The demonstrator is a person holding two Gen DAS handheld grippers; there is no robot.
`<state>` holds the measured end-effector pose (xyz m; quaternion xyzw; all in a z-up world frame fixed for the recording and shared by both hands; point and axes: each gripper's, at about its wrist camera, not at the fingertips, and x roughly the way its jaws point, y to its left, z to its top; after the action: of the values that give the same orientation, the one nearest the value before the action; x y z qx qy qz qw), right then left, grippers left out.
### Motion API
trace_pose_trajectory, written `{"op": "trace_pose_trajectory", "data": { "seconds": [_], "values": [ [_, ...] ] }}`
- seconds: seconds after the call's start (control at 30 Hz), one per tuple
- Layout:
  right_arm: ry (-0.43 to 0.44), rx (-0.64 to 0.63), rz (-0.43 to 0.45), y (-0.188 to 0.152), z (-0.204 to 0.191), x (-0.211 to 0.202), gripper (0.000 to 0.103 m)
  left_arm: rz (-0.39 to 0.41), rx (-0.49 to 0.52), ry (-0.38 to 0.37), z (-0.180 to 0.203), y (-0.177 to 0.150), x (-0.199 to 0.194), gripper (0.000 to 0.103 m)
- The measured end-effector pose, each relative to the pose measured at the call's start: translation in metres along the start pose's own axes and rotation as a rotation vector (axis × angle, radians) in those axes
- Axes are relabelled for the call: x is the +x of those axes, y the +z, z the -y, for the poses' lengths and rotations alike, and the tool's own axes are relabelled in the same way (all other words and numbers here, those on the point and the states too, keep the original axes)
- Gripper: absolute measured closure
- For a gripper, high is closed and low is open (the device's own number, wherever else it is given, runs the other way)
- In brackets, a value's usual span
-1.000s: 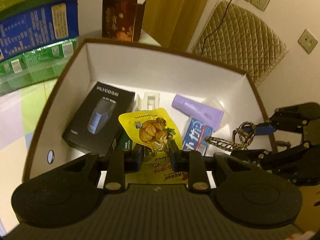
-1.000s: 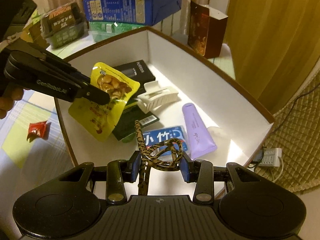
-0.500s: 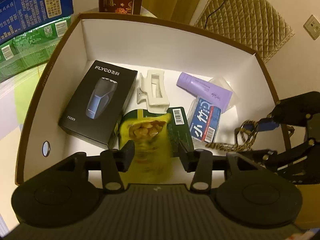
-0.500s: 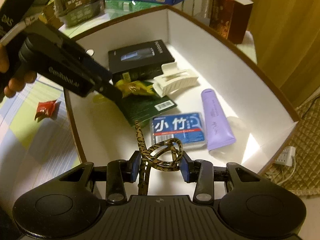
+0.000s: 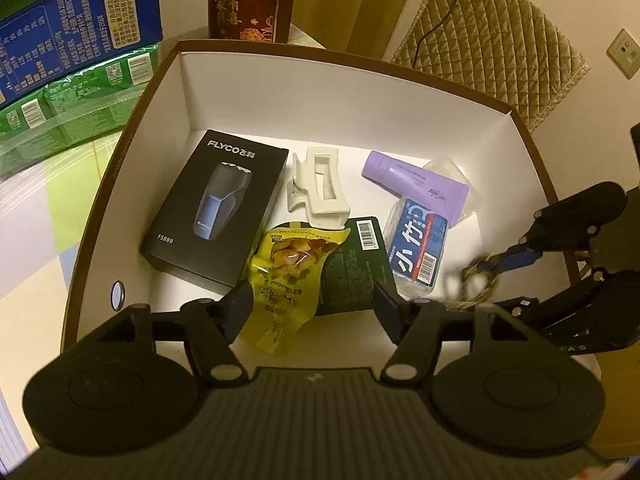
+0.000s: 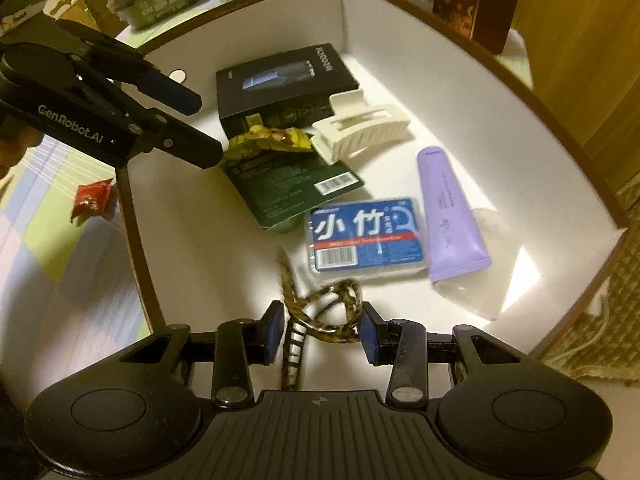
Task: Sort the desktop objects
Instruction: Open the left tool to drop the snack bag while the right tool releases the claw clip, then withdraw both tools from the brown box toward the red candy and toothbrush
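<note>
A brown-rimmed white box point(image 5: 340, 56) holds the sorted items. The yellow snack packet point(image 5: 288, 272) lies inside it, partly on a green packet point(image 5: 348, 268) and against the black shaver box point(image 5: 216, 212). My left gripper point(image 5: 314, 300) hovers just above the packet with its jaws opening, and the pads do not touch it. From the right wrist view the left gripper point(image 6: 202, 128) shows spread fingers over the crumpled packet point(image 6: 272, 140). My right gripper point(image 6: 320, 328) is shut on a leopard-print hair clip point(image 6: 340, 300), held low over the box's near floor.
Also in the box are a white claw clip point(image 5: 320, 192), a purple tube point(image 5: 416, 184) and a blue floss pack point(image 5: 420, 244). A red wrapper point(image 6: 90, 200) lies on the checked cloth outside. A brown carton point(image 5: 248, 0) and blue and green boxes point(image 5: 72, 40) stand behind.
The left jaws spread and let go of the yellow packet, which dropped from the air into the box. The right gripper sank a little toward the box floor with the hair clip.
</note>
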<state>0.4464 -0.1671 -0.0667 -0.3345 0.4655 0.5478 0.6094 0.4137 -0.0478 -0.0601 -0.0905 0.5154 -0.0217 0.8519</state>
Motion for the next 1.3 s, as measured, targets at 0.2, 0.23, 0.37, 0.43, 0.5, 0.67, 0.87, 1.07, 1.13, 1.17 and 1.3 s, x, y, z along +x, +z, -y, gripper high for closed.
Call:
{"op": "trace_pose_trajectory", "data": {
  "seconds": [0.2, 0.23, 0.37, 0.43, 0.5, 0.67, 0.87, 1.07, 1.13, 1.17, 1.3],
  "values": [
    [-0.023, 0.027, 0.027, 0.003, 0.005, -0.002, 0.038, 0.007, 0.002, 0.016, 0.000, -0.001, -0.004, 0.028],
    [-0.023, 0.031, 0.035, 0.004, 0.005, -0.003, 0.027, 0.010, 0.003, 0.017, 0.000, -0.002, -0.005, 0.027],
    [-0.043, -0.002, 0.072, 0.005, -0.005, -0.011, 0.002, 0.016, 0.008, 0.024, 0.002, -0.002, -0.010, 0.019],
    [-0.066, -0.016, 0.071, 0.005, -0.009, -0.012, 0.002, 0.018, 0.016, 0.039, 0.003, -0.001, -0.013, 0.018],
    [-0.066, -0.012, 0.077, 0.004, -0.010, -0.014, 0.002, 0.018, 0.021, 0.051, 0.004, -0.001, -0.015, 0.017],
    [-0.076, 0.038, 0.120, -0.001, -0.008, -0.023, 0.002, 0.033, 0.019, 0.065, 0.007, -0.003, -0.024, 0.014],
    [-0.086, 0.097, 0.171, -0.009, -0.008, -0.036, 0.002, 0.048, 0.029, 0.083, 0.013, -0.008, -0.039, 0.011],
    [-0.090, 0.139, 0.228, -0.016, -0.016, -0.053, 0.002, 0.072, 0.031, 0.090, 0.021, -0.016, -0.056, 0.007],
    [-0.095, 0.151, 0.247, -0.019, -0.020, -0.058, 0.002, 0.082, 0.032, 0.094, 0.023, -0.019, -0.062, 0.007],
    [-0.096, 0.159, 0.260, -0.020, -0.022, -0.061, 0.002, 0.087, 0.033, 0.095, 0.025, -0.021, -0.064, 0.007],
    [-0.108, 0.184, 0.303, -0.026, -0.032, -0.072, 0.002, 0.101, 0.042, 0.109, 0.031, -0.029, -0.077, 0.006]
  ]
}}
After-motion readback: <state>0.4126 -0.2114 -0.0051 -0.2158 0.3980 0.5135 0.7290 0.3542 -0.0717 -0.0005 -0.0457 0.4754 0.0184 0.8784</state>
